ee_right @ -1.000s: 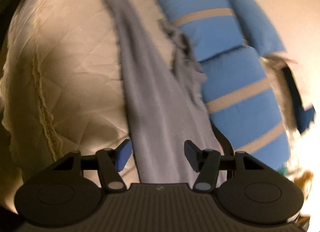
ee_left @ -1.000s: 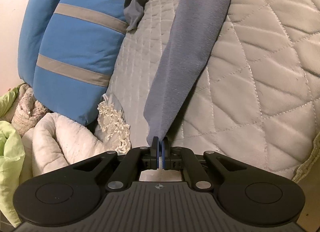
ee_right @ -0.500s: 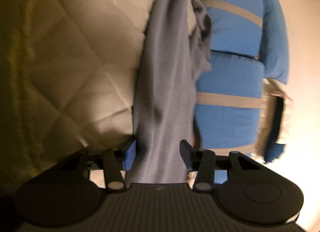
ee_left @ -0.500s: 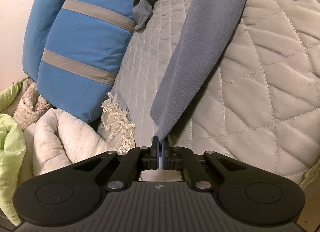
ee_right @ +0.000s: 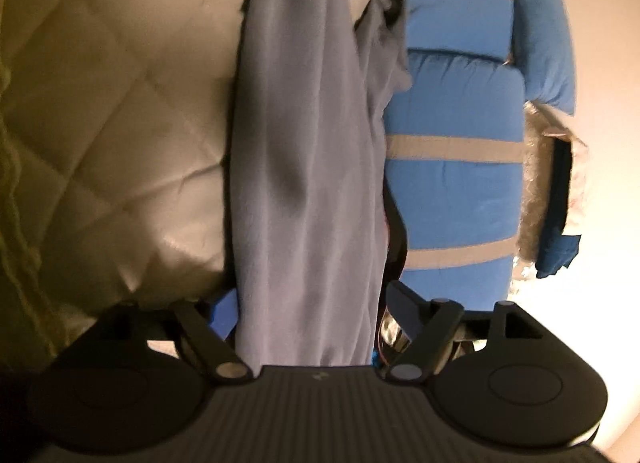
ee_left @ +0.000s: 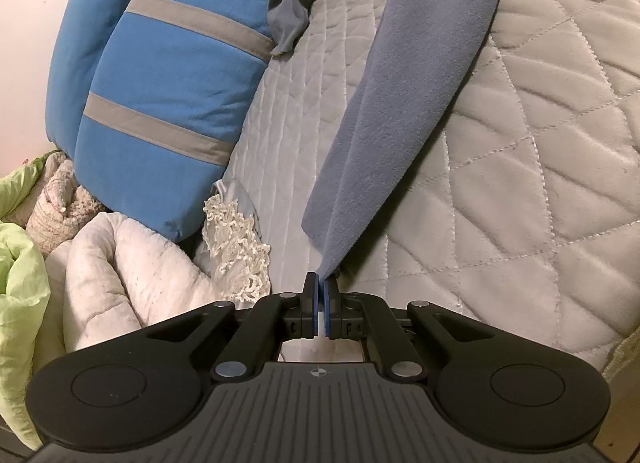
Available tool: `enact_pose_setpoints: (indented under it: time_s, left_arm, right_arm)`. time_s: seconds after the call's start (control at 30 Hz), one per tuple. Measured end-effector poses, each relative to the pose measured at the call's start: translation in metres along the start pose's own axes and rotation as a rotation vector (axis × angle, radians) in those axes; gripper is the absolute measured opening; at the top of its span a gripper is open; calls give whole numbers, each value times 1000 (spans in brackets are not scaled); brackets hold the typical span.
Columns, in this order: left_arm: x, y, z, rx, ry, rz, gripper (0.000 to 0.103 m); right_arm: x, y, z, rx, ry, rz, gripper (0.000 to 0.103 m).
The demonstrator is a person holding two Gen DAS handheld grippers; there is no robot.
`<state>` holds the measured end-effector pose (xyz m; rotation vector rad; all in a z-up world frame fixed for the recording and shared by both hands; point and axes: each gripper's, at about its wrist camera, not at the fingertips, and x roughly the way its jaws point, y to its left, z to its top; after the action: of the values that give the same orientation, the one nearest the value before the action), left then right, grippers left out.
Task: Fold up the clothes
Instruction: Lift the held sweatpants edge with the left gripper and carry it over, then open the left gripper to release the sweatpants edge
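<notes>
The left tool (ee_left: 320,295) pinches a corner of the blue-grey garment (ee_left: 404,103), which lies stretched across the quilted bed (ee_left: 540,183). The right tool (ee_right: 310,303), just widened, straddles the garment (ee_right: 308,167) without pressing; it should close squarely, keeping the cloth taut. No writing is legible.
</notes>
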<state>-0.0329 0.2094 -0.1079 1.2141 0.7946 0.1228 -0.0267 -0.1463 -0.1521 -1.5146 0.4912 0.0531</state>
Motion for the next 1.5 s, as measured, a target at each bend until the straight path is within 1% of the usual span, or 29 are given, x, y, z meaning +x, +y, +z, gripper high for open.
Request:
enact_pose_setpoints:
  time_s: [0.07,0.13,0.17,0.2,0.23,0.27,0.3,0.37,0.47,0.57,0.67,0.8,0.87,0.97,1.1,1.2,1.33,1.37,1.4,1.43,1.47,1.5]
  left_arm:
    - [2,1,0,-2,-1,-2,3]
    - [3,0,0,-1,1,-4,3]
    - [3,0,0,-2,2,-3,3]
    - [3,-1,0,-2,1,-3,3]
    - [3,-1,-1,-1,0,-4,3]
    - [2,-2,-1,4,-3,-4,3]
    - [0,-2,-3,11,-8,-4,3]
    - [-2,-1,-7,17,-17,-8,3]
    - [-2,3,-12,8,-12,-17,3]
    - [0,6,-17,-7,8,-21,2]
    - [-5,7,-21,-9,5,-22,2]
    - [-9,5,-26,8,3,-19,1]
    - [-10,4,-28,17,13,-28,1]
    - [-11,0,-32,52,27,-30,1]
    - [-14,0,-39,67,47,-42,1]
    - [-14,0,-45,88,58,-30,1]
    - [-8,-6,-49,142,75,-20,1]
    - [-6,-8,-48,153,79,-19,2]
    - [-4,-9,-48,161,89,-16,2]
    - [-2,-10,-47,168,103,-11,1]
    - [0,-11,-48,173,120,-8,3]
    - [2,-11,-50,176,140,-5,4]
  right_arm:
    - [-1,1,2,13,-59,-21,79]
    - [-1,-1,4,37,-109,-11,66]
    - [-1,-3,4,56,-131,16,44]
    - [-1,-4,3,70,-136,49,18]
    - [-3,-6,2,78,-135,69,22]
    - [-7,-9,0,90,-147,79,18]
    - [-13,-15,-4,104,-163,82,11]
    - [-26,-26,-12,134,-190,84,3]
    - [-42,-40,-23,170,-211,110,1]
    - [-50,-49,-30,180,-221,140,1]
    - [-58,-50,-35,178,-233,186,1]
    - [-62,-47,-38,183,-232,284,1]
    - [-64,-45,-37,178,-230,322,1]
    - [-65,-43,-37,205,-225,371,1]
    - [-68,-41,-38,222,-227,404,1]
    - [-69,-37,-37,225,-240,403,1]
    - [-73,-31,-36,237,-250,400,3]
    - [-75,-31,-36,239,-256,403,5]
    - [-79,-31,-37,241,-267,412,27]
    - [-83,-31,-37,243,-280,423,30]
    - [-89,-32,-39,245,-303,436,41]
    - [-94,-33,-40,249,-324,439,60]
